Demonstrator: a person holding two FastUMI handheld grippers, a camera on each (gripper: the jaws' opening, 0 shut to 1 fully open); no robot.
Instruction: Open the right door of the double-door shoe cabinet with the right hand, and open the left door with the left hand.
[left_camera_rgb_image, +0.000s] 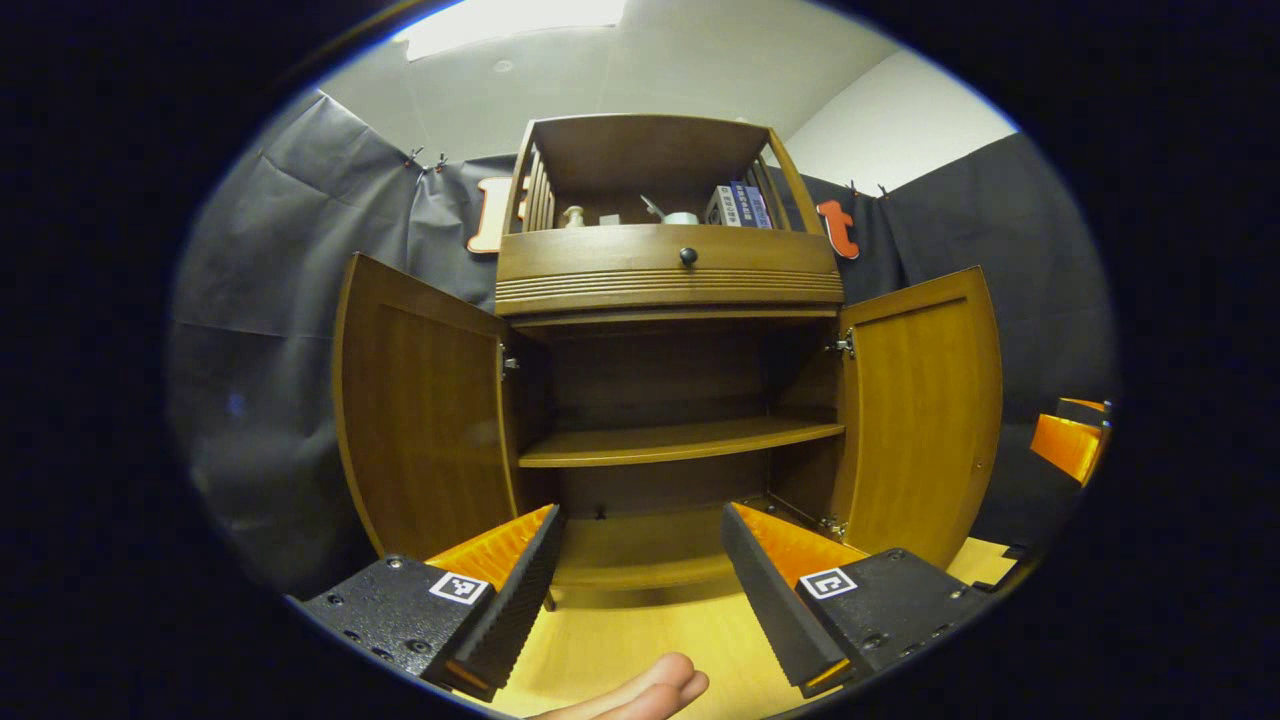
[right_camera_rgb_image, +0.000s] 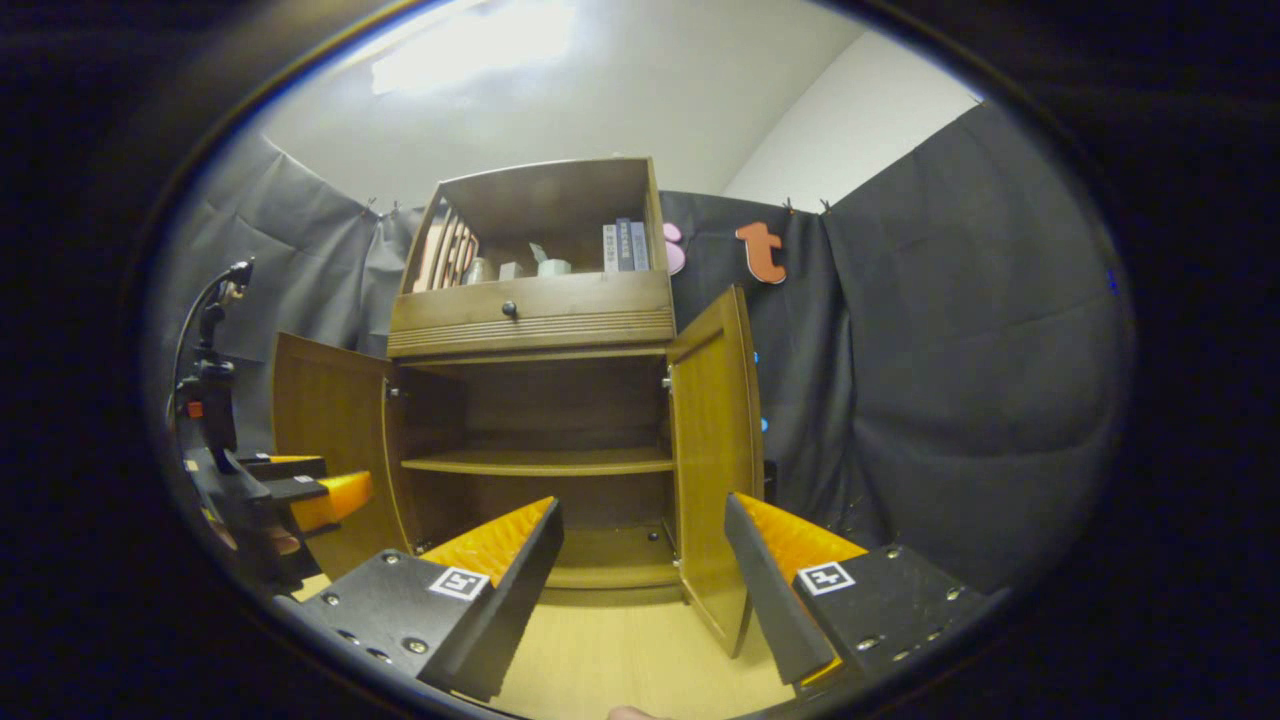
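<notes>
The brown wooden double-door shoe cabinet (left_camera_rgb_image: 668, 300) stands on a pale wooden floor (left_camera_rgb_image: 650, 640) against dark cloth walls, left door (left_camera_rgb_image: 425, 430) and right door (left_camera_rgb_image: 925, 400) swung wide. Before it, the left gripper (left_camera_rgb_image: 640, 580) and right gripper (right_camera_rgb_image: 645, 575) hover with fingers apart, holding nothing, beneath a white ceiling (right_camera_rgb_image: 620, 90).

We are seeing the left gripper (left_camera_rgb_image: 640, 570) showing two black textured blocks studded with small screws, each carrying a square black-and-white marker, its fingers (left_camera_rgb_image: 520, 585) ridged like saw teeth along the inner faces. The right gripper (right_camera_rgb_image: 640, 575) is wearing the same blocks, screws and markers. A bare fingertip (left_camera_rgb_image: 655, 685) is peeking in below.
</notes>
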